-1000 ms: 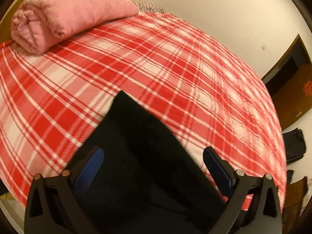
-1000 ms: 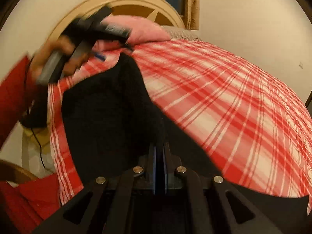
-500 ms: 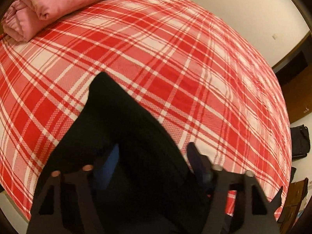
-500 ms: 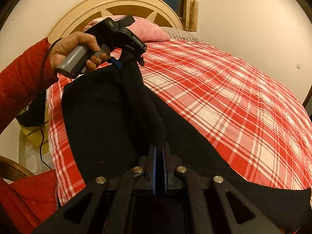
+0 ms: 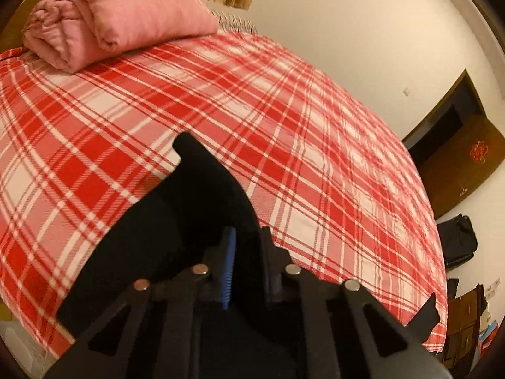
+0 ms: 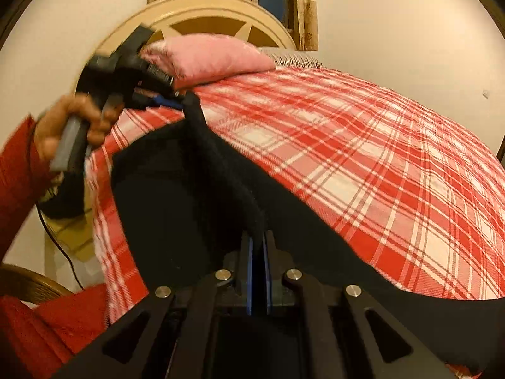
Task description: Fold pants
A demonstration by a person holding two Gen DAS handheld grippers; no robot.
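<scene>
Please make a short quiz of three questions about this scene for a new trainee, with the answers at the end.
1. True or false: the left gripper is shut on the black fabric pants.
2. What lies at the head of the bed on the red and white plaid bedsheet?
A. a folded pink blanket
B. a green towel
C. a white box
3. What does the right gripper hold between its blue pads?

Key
1. True. Its jaws have just been closing, and a fold of the pants is between them.
2. A, the folded pink blanket.
3. An edge of the same black pants, which stretch between the two grippers.
</scene>
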